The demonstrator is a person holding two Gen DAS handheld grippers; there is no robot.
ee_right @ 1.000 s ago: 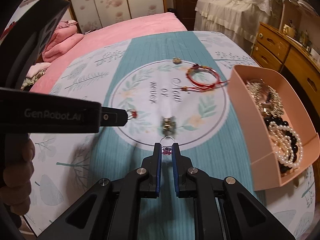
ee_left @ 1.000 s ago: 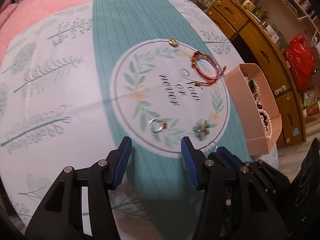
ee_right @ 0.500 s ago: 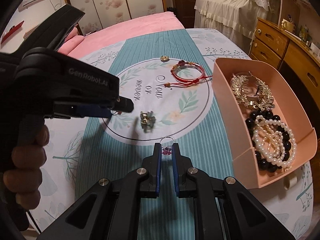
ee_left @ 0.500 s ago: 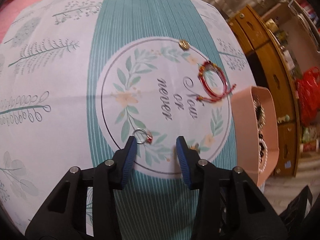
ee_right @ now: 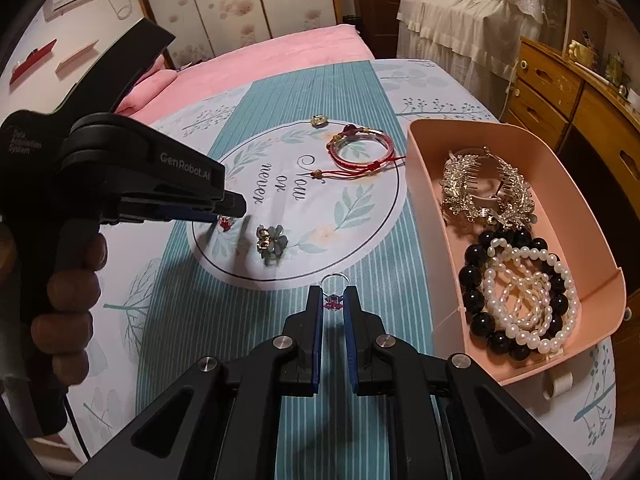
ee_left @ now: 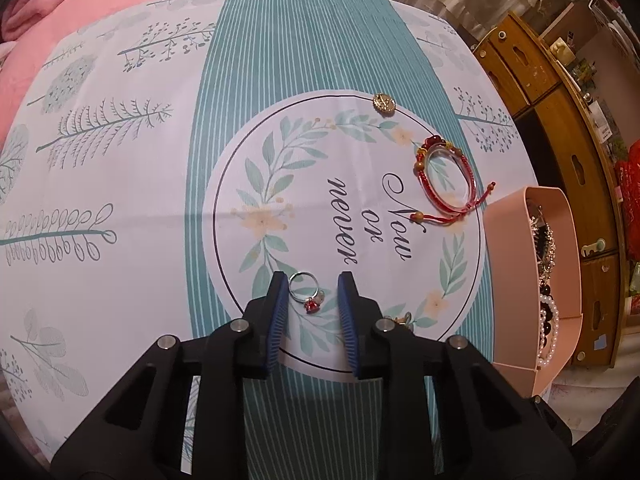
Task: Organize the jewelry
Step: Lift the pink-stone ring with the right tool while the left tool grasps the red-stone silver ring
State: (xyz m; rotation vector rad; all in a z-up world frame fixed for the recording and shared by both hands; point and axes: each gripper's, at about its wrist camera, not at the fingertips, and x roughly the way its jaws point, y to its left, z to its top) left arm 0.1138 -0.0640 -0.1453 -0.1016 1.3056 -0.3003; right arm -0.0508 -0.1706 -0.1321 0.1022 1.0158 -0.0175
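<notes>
My left gripper point(ee_left: 311, 286) is open, its blue pads on either side of a silver ring with a red stone point(ee_left: 306, 292) that lies on the cloth; in the right wrist view its tips point(ee_right: 228, 210) hang over that ring point(ee_right: 225, 222). My right gripper point(ee_right: 333, 295) is shut on a silver ring with a purple stone point(ee_right: 333, 300), held above the cloth. A pink tray point(ee_right: 424, 184) at the right holds pearl and black bead bracelets and gilt hair combs.
On the cloth lie a red cord bracelet point(ee_left: 446, 180), a gold brooch point(ee_left: 383, 103) and a green flower clip point(ee_right: 271, 240). Wooden drawers point(ee_left: 568, 152) stand right of the table, a pink bed point(ee_right: 280, 56) behind it.
My left gripper has moved forward and narrowed so the red-stone ring now sits between its pads. My right gripper has carried the purple-stone ring rightward, closer to the pink tray.
</notes>
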